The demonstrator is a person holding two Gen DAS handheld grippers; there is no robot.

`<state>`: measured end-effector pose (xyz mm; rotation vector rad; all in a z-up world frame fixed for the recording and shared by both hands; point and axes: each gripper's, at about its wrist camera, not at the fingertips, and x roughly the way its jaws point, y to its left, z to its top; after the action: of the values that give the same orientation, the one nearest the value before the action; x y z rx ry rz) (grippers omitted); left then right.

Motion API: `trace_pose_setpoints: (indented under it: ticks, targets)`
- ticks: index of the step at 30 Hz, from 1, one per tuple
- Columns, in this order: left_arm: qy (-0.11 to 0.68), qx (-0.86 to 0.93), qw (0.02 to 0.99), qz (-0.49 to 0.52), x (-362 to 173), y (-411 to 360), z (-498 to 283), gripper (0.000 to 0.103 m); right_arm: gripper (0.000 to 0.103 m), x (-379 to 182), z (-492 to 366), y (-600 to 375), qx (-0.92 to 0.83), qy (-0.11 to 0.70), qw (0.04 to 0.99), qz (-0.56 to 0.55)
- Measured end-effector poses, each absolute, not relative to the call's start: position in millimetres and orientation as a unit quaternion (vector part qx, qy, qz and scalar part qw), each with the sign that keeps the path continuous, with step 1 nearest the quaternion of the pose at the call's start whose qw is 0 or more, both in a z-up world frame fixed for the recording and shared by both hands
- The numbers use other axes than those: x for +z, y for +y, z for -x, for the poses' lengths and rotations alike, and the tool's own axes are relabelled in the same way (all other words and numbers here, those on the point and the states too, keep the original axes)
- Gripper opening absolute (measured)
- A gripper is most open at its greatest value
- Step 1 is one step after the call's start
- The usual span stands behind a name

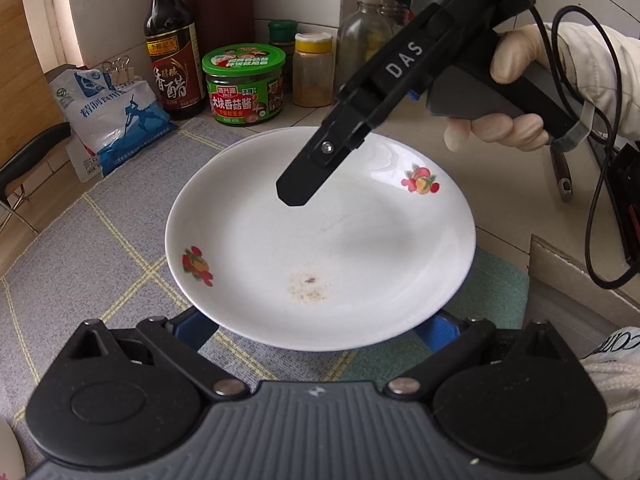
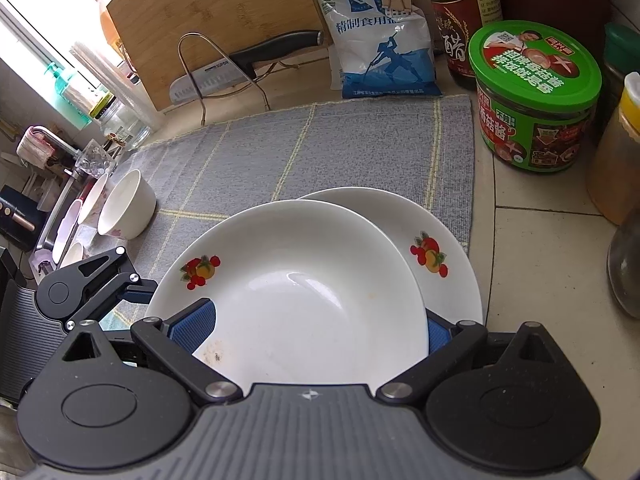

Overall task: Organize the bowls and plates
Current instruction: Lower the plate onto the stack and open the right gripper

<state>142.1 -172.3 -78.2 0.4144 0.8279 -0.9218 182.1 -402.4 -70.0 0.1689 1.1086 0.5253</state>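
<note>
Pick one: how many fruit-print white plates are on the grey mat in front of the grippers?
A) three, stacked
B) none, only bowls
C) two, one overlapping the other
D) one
C: the right wrist view shows a top plate lying over a second plate whose rim and fruit print stick out on the right, both over the grey mat.

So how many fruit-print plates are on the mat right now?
2. The upper plate lies partly over the lower plate, which pokes out toward the green-lidded jar. More dishes sit by the sink, too small to tell.
</note>
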Motion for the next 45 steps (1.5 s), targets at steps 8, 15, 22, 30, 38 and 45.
trace_pose_setpoints:
  ticks: [8, 15, 22, 30, 38, 45]
  targets:
    - [0.386, -0.435, 0.79, -0.194, -81.1, -176.3, -145.5, 0.101, 0.103, -68.4, -182.2, -406.0, 0.238, 0.52, 0.817, -0.08]
    - [0.384, -0.432, 0.793, -0.191, -80.7, -177.6, -152.3, 0.1, 0.103, -67.9, -179.8, -413.9, 0.219, 0.522, 0.82, -0.081]
    - [0.381, -0.435, 0.792, -0.194, -82.6, -181.1, -153.5, 0.1, 0.103, -62.3, -175.3, -418.3, 0.205, 0.517, 0.827, -0.081]
    - [0.375, -0.434, 0.796, -0.192, -81.8, -178.9, -150.8, 0.101, 0.103, -56.1, -170.8, -411.9, 0.187, 0.517, 0.833, -0.06]
    - [0.366, -0.424, 0.808, -0.185, -77.4, -170.1, -143.8, 0.101, 0.103, -52.3, -164.2, -407.3, 0.154, 0.518, 0.841, -0.031]
    - [0.35, -0.414, 0.823, -0.172, -68.5, -158.0, -136.2, 0.101, 0.103, -51.8, -155.5, -400.2, 0.123, 0.517, 0.847, 0.003]
